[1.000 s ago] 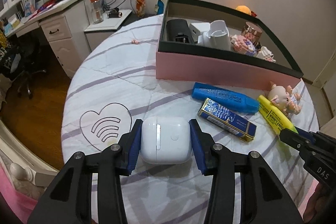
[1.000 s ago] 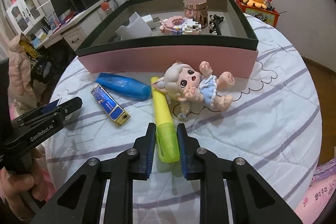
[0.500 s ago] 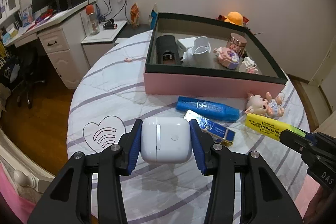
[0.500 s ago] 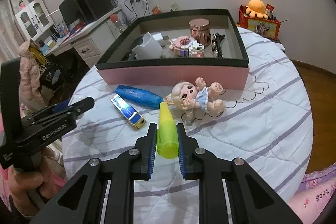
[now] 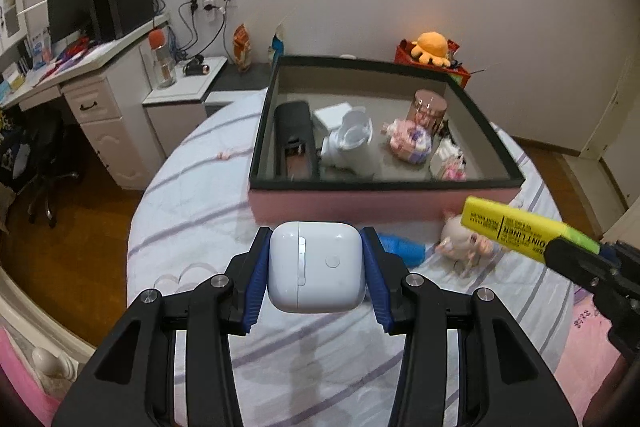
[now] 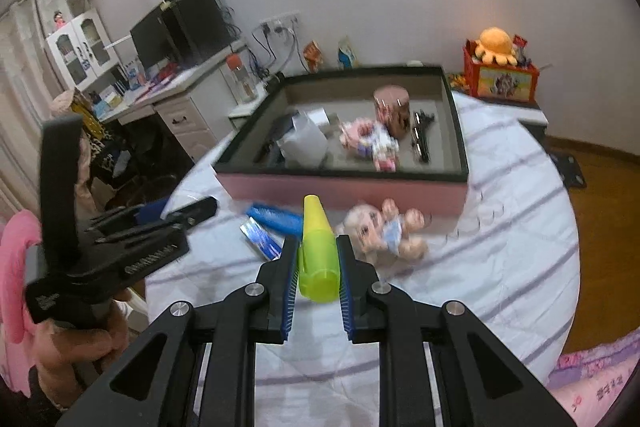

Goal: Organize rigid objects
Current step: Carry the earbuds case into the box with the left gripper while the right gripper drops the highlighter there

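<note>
A: While hanging clear above the striped counter, gripping what in the left gripper?

B: Clamping a white earbud case by its two sides, fingers closed on it, on the near side of the pink box.

A: And in the right gripper?

B: Pinching the yellow highlighter at its green cap end, fingers closed tight on it, tip pointing toward the box. Lying on the counter underneath, just near of the box: a doll to the right, a blue tube and a blue-and-gold pack to the left.
</note>
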`<state>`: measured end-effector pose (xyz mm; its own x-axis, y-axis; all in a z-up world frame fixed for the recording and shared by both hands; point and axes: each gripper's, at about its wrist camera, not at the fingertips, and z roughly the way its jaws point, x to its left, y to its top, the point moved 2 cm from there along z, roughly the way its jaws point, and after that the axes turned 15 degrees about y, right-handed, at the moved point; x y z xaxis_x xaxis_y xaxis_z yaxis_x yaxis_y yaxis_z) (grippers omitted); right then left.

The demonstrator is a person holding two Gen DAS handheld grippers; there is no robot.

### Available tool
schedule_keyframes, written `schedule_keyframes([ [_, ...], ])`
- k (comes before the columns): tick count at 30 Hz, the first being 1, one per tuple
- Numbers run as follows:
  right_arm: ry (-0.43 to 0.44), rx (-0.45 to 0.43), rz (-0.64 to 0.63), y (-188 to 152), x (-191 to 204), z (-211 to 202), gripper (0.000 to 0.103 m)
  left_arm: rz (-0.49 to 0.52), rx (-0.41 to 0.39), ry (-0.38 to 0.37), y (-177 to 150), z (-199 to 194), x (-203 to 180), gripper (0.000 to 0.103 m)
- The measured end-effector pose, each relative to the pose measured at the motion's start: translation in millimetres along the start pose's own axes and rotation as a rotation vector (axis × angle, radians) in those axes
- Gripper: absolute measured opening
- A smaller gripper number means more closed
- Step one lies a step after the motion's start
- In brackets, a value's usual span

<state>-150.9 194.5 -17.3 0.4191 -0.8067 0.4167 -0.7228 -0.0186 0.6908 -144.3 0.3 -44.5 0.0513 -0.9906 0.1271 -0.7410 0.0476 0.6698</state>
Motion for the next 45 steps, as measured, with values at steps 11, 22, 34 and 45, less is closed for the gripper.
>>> schedule_keyframes([
  [11, -0.039, -0.07, -0.073, 91, -17, 34, 0.018, 0.034, -0.029, -0.007, 85, 38, -21, 0.044],
  [22, -0.091, 0.047, -0.001, 110, -81, 127, 0.019, 0.09, 0.06, 0.015, 118, 125, -62, 0.045],
  [34, -0.106, 0.034, 0.073, 97, -96, 117, 0.061, 0.027, 0.033, 0.107, 115, 118, -47, 0.096],
  [45, -0.121, -0.052, 0.046, 80, -58, 61, 0.078, -0.031, -0.041, 0.177, 87, 56, -13, 0.103],
])
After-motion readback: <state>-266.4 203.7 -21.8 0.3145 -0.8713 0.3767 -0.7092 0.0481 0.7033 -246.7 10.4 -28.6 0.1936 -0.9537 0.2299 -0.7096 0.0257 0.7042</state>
